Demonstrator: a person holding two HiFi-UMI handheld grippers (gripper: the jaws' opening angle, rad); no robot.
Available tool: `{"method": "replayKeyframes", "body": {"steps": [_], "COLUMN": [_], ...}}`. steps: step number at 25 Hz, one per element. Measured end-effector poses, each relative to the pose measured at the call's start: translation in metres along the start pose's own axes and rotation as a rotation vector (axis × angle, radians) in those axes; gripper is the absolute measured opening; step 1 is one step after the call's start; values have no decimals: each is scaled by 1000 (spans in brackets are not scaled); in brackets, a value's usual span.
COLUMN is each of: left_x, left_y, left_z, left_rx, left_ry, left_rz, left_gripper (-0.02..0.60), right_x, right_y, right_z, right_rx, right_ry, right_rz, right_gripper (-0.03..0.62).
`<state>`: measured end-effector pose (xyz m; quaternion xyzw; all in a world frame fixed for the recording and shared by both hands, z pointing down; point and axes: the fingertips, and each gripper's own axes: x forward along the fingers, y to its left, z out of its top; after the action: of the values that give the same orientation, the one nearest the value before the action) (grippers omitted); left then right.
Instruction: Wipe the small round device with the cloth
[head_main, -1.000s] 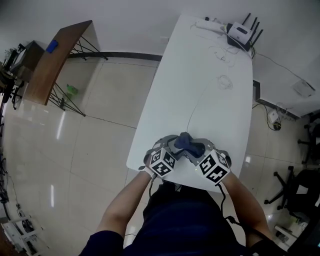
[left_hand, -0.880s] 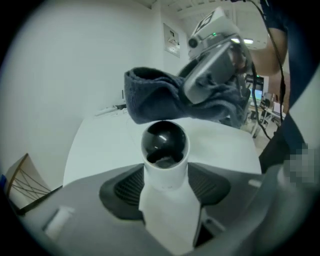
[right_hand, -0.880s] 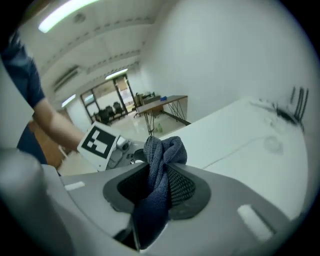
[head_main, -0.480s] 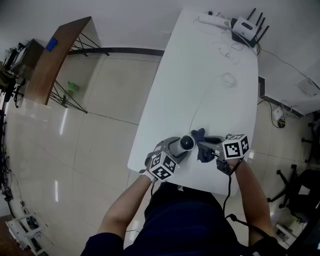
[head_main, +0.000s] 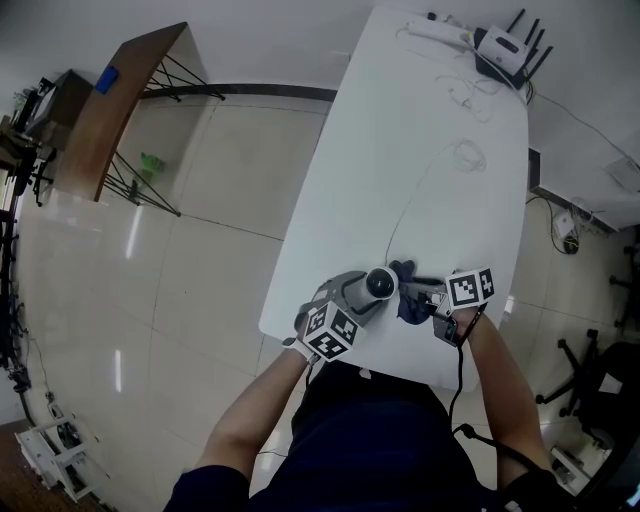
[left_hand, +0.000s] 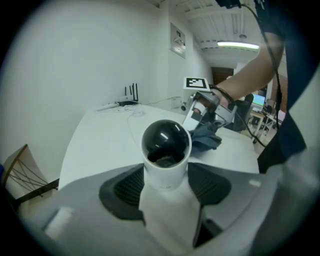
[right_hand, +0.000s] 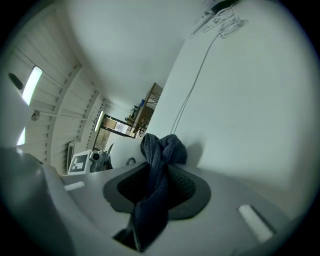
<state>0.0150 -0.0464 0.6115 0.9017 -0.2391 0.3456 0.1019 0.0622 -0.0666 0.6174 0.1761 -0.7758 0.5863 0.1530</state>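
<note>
The small round device (head_main: 380, 283), a white cylinder with a glossy black dome (left_hand: 166, 142), is held above the near end of the white table (head_main: 420, 150). My left gripper (head_main: 355, 293) is shut on its white body (left_hand: 166, 182). A dark blue cloth (head_main: 408, 302) sits bunched between the jaws of my right gripper (head_main: 425, 292), which is shut on it (right_hand: 157, 187). The cloth (right_hand: 159, 160) hangs just right of the device, close to it; I cannot tell whether they touch. In the left gripper view the cloth (left_hand: 205, 137) and right gripper (left_hand: 207, 107) lie just behind the dome.
A thin white cable (head_main: 408, 215) runs from the device up the table to a coil (head_main: 466, 153). A router (head_main: 505, 48) and a power strip (head_main: 440, 30) sit at the far end. A wooden side table (head_main: 110, 110) stands left; office chairs (head_main: 590, 370) right.
One second ago the cloth covered the dome with both grippers together. The right gripper has since drawn the cloth off to the right, baring the dome, and now sits slightly closer again.
</note>
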Motion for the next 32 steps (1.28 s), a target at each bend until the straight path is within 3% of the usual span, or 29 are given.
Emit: {"method": "replayKeyframes", "body": {"steps": [3,8,10,12,14,17,20,22,24,32], "left_x": [0,-2,-4,-6,-8,-9,-8,-7,-7,-7], "left_y": [0,3,3,2,1,-2,-3,-3,-3,-2], "left_z": [-2,-2,0,2,4,8,10,11,12,9], "left_rx": [-4,-2,-3,-3,0,5,2,-4,-10,-18], "left_ry": [13,26,16,4,-4,-10,-15,-19,-22,-23], "left_rz": [1,18,28,35,39,40,39,40,41,35], "left_gripper": [275,275,275,275,273,272,270,270,270,267], "right_x": [-6,-29,-38,-42,-37,-19,0,8,11,2], "right_y": [3,31,49,70,93,120,128,124,122,118], "right_z": [5,31,43,49,45,24,-5,-18,-21,12], "right_rx": [-35,-192,-313,-506,-753,-1130,-1378,-1421,-1406,-1234], "right_ry": [-29,-100,-117,-87,5,237,464,533,538,424], "right_rz": [-40,-125,-177,-248,-316,-397,-419,-404,-386,-331], "right_gripper": [113,114,114,114,114,114,114,114,114,113]}}
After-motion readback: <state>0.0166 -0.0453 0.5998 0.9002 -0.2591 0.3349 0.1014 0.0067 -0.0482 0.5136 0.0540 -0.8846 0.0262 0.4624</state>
